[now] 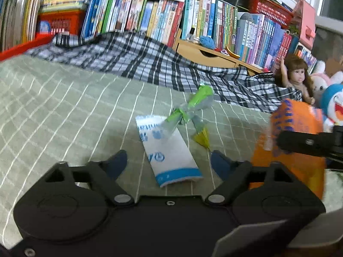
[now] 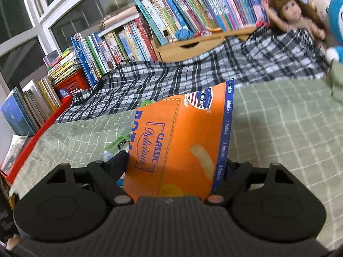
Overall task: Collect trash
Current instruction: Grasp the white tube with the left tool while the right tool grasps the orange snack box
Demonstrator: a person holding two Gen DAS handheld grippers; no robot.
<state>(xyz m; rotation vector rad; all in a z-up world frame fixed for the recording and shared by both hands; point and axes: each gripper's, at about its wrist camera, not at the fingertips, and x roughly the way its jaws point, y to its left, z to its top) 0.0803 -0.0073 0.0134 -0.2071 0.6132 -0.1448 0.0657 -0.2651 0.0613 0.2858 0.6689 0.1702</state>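
Observation:
A white and blue wrapper (image 1: 171, 150) lies flat on the green checked bedcover (image 1: 64, 107), straight ahead of my left gripper (image 1: 169, 160). That gripper is open, and its fingers straddle the wrapper's near end without touching it. A crumpled green and clear wrapper (image 1: 193, 105) and a small yellow scrap (image 1: 202, 137) sit just beyond. My right gripper (image 2: 175, 160) is shut on an orange chip bag (image 2: 182, 132), which fills the space between its fingers and stands upright. The same orange chip bag (image 1: 295, 117) shows at the right of the left wrist view, with a black finger (image 1: 300, 143) across it.
A black and white plaid blanket (image 1: 139, 60) lies bunched along the far side of the bed. Behind it stand rows of books (image 1: 150, 15) and a wooden drawer box (image 1: 205, 53). A doll (image 1: 297, 79) and plush toys (image 1: 334, 105) sit far right. A red edge (image 1: 21, 47) runs along the left.

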